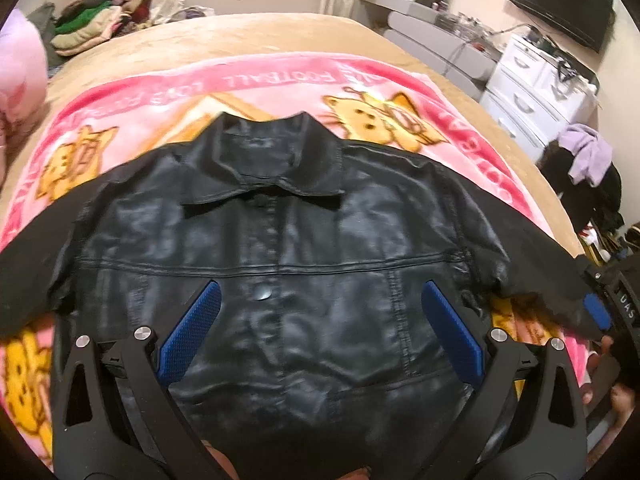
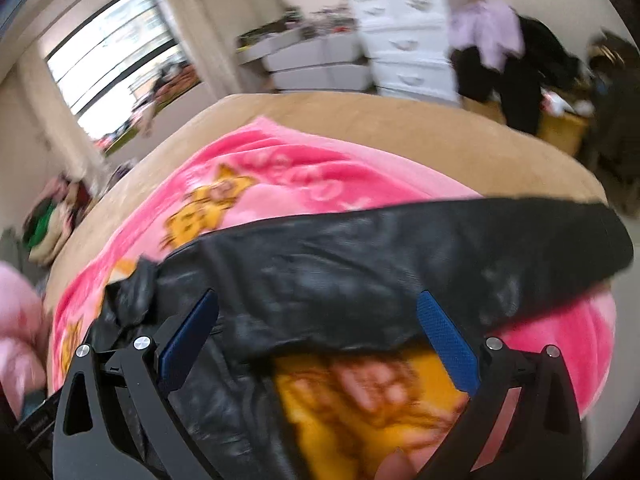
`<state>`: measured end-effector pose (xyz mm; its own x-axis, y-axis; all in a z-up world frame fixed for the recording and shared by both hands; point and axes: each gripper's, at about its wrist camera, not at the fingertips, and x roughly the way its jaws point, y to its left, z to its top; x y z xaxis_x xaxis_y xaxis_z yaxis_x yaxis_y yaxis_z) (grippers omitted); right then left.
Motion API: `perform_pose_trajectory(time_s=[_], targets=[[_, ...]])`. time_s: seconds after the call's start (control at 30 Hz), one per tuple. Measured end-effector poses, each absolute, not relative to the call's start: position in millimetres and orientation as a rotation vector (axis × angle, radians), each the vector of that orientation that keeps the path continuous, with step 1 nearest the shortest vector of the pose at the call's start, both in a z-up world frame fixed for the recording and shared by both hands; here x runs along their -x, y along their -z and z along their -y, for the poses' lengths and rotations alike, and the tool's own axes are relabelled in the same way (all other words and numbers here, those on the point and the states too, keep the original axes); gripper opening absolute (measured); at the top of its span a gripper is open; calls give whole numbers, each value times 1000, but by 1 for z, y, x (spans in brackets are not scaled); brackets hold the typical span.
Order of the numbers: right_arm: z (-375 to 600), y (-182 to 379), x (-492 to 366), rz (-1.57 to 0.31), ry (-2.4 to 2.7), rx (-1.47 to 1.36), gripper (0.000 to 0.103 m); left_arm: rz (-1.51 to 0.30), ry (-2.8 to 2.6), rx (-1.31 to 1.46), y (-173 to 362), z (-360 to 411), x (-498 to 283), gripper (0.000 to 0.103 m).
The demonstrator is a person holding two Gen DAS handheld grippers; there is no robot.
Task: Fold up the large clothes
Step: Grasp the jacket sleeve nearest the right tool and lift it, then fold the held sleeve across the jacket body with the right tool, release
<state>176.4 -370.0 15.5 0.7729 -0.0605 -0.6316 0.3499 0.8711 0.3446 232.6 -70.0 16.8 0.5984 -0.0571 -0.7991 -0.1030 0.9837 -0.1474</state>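
Collar [image 1: 264, 168] only in left view

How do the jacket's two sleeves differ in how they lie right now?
The right-hand sleeve stretches out straight toward the bed's edge; the left-hand sleeve runs out of the left wrist view, its end unseen. The right gripper hovers open over the right-hand sleeve; nothing is near the left-hand sleeve. Both are black and rest on the pink blanket.

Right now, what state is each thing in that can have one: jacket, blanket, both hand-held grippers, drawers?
Jacket: unfolded, spread front-up, collar away from the camera, sleeves out to the sides.
Blanket: spread flat under the jacket.
Left hand-held gripper: open, above the jacket front, holding nothing.
Right hand-held gripper: open, over a sleeve, holding nothing.
Drawers: shut.
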Motion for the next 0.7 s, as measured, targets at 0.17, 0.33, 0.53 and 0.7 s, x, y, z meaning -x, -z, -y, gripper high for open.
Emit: perform_pose_trajectory(time_s=[0.17,0.33,0.53,0.7], targets=[[401,-3,-162,-631,342,-565,99,-944,17,157,-9,98,-246,94],[426,3,-145,-575,471,-627,99,-954,50,123,-1,125,-260,94],[454,16,-135,-544,592,-699,99,-988,80,87,18,150,-276,94],[475,32,-124,-522,636,-820,99,-1005,91,74,31,163,-285,94]])
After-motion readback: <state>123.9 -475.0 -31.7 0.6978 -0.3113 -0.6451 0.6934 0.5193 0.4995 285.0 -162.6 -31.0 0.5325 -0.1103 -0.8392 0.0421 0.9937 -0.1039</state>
